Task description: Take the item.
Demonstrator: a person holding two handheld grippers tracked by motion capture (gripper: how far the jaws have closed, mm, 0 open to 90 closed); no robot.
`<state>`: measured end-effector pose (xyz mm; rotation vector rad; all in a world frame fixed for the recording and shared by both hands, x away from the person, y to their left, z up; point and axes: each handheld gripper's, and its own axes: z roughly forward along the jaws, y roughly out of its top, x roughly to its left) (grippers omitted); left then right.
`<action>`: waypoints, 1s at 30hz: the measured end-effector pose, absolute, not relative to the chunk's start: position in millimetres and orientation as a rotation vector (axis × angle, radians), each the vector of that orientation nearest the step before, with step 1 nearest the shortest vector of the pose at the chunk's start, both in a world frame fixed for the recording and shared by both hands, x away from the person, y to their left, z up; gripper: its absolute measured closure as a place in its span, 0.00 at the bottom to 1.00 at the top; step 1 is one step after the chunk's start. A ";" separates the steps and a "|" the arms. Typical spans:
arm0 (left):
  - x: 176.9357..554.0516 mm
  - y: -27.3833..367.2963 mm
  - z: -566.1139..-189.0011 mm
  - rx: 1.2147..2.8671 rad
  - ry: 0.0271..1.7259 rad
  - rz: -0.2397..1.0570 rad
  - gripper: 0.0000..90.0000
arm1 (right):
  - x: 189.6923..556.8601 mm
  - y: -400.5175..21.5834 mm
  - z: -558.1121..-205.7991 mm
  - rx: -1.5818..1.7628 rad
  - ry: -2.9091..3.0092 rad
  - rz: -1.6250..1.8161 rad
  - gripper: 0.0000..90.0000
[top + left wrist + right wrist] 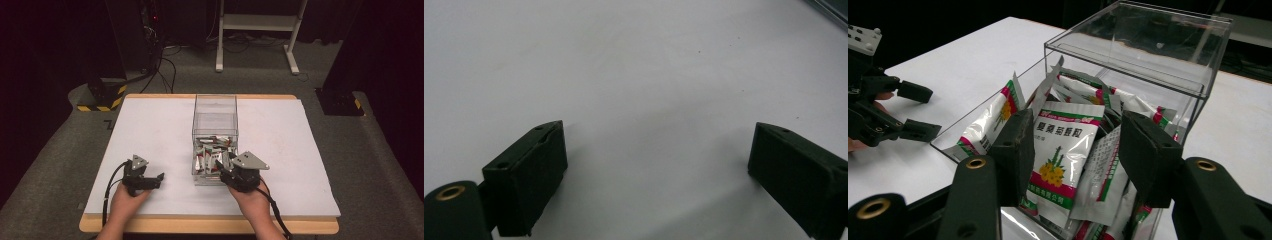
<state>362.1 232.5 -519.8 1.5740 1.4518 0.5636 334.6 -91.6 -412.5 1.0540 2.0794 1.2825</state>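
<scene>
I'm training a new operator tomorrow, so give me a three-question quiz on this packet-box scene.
1. True or false: the clear rectangular plastic box holds silver foil packets with red and green print.
2. Which claw hangs at the box's near end over the packets: (a) the left claw, (b) the right claw?
3. What lies between the left claw's jaws in the left gripper view?

Key:
1. True.
2. b; its jaws straddle a packet, but the pads do not press on it.
3. Nothing but the bare white tabletop; the jaws stand wide apart.
</scene>
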 end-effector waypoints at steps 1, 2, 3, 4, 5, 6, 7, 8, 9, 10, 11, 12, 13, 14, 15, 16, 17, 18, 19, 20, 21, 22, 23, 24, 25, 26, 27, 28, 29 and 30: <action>362.1 232.5 -519.8 1.574 1.452 0.564 0.10 | 334.6 -91.6 -412.5 1.054 2.079 1.282 0.54; 362.1 232.1 -519.8 1.568 1.454 0.563 0.10 | 334.4 -89.9 -411.9 1.054 2.086 1.286 0.54; 362.1 232.1 -519.8 1.568 1.454 0.563 0.10 | 334.4 -89.9 -411.9 1.054 2.086 1.286 0.54; 362.1 232.5 -519.8 1.573 1.452 0.564 0.10 | 334.2 -87.5 -411.3 1.053 2.091 1.291 0.54; 362.1 232.5 -519.8 1.573 1.452 0.564 0.10 | 334.2 -87.5 -411.3 1.053 2.091 1.291 0.54; 362.0 232.5 -519.7 1.575 1.452 0.563 0.10 | 333.9 -85.0 -410.8 1.050 2.098 1.293 0.54; 362.0 232.5 -519.7 1.575 1.452 0.563 0.10 | 333.9 -85.0 -410.8 1.050 2.098 1.293 0.54; 362.1 232.2 -519.8 1.568 1.454 0.563 0.10 | 333.5 -82.6 -410.8 1.050 2.105 1.292 0.54; 362.1 232.2 -519.8 1.568 1.454 0.563 0.10 | 333.5 -82.6 -410.8 1.050 2.105 1.292 0.54; 362.1 232.6 -519.7 1.575 1.452 0.563 0.10 | 333.4 -80.6 -411.1 1.049 2.113 1.291 0.54; 362.1 232.3 -519.8 1.570 1.454 0.563 0.10 | 333.3 -79.7 -411.3 1.050 2.116 1.291 0.54; 362.1 232.8 -519.7 1.579 1.450 0.565 0.10 | 333.4 -78.5 -411.8 1.048 2.121 1.293 0.54; 362.1 232.8 -519.7 1.579 1.450 0.565 0.10 | 333.4 -78.5 -411.8 1.048 2.121 1.293 0.54; 362.1 232.5 -519.7 1.573 1.453 0.563 0.10 | 333.0 -75.9 -412.3 1.044 2.130 1.291 0.54; 362.1 232.5 -519.7 1.574 1.452 0.563 0.10 | 333.0 -75.9 -412.3 1.044 2.130 1.291 0.54; 362.1 232.3 -519.8 1.571 1.454 0.563 0.10 | 333.0 -75.1 -412.4 1.043 2.133 1.291 0.54; 362.1 232.5 -519.8 1.573 1.452 0.564 0.10 | 332.9 -73.7 -412.7 1.045 2.139 1.294 0.54; 362.1 232.7 -519.7 1.576 1.451 0.564 0.10 | 333.0 -72.9 -413.0 1.042 2.141 1.293 0.54; 362.1 232.4 -519.8 1.572 1.453 0.563 0.10 | 333.2 -70.5 -413.9 1.039 2.151 1.289 0.53; 362.1 232.7 -519.7 1.576 1.451 0.564 0.10 | 333.2 -70.5 -413.9 1.039 2.151 1.289 0.53; 362.1 232.2 -519.8 1.570 1.454 0.563 0.10 | 333.5 -69.8 -414.4 1.032 2.153 1.287 0.52; 362.1 232.2 -519.8 1.569 1.455 0.563 0.10 | 333.4 -68.7 -414.8 1.034 2.159 1.287 0.52; 362.1 232.4 -519.8 1.571 1.453 0.563 0.10 | 333.6 -67.6 -415.6 1.032 2.165 1.290 0.51; 362.1 232.5 -519.7 1.574 1.452 0.563 0.10 | 333.8 -67.1 -416.1 1.026 2.168 1.288 0.51; 362.1 232.2 -519.8 1.569 1.454 0.563 0.10 | 334.3 -65.4 -417.5 1.025 2.176 1.291 0.52; 362.1 232.2 -519.8 1.569 1.454 0.563 0.10 | 334.5 -65.0 -418.0 1.025 2.177 1.288 0.53; 362.1 232.2 -519.8 1.569 1.454 0.563 0.10 | 334.5 -65.0 -418.0 1.025 2.177 1.288 0.53; 362.1 232.3 -519.8 1.571 1.453 0.563 0.10 | 334.7 -64.5 -418.5 1.028 2.179 1.288 0.54; 362.1 232.4 -519.8 1.572 1.453 0.563 0.10 | 335.0 -63.9 -419.2 1.033 2.184 1.289 0.56; 362.1 232.1 -519.8 1.568 1.455 0.562 0.10 | 335.6 -63.5 -419.9 1.035 2.188 1.284 0.59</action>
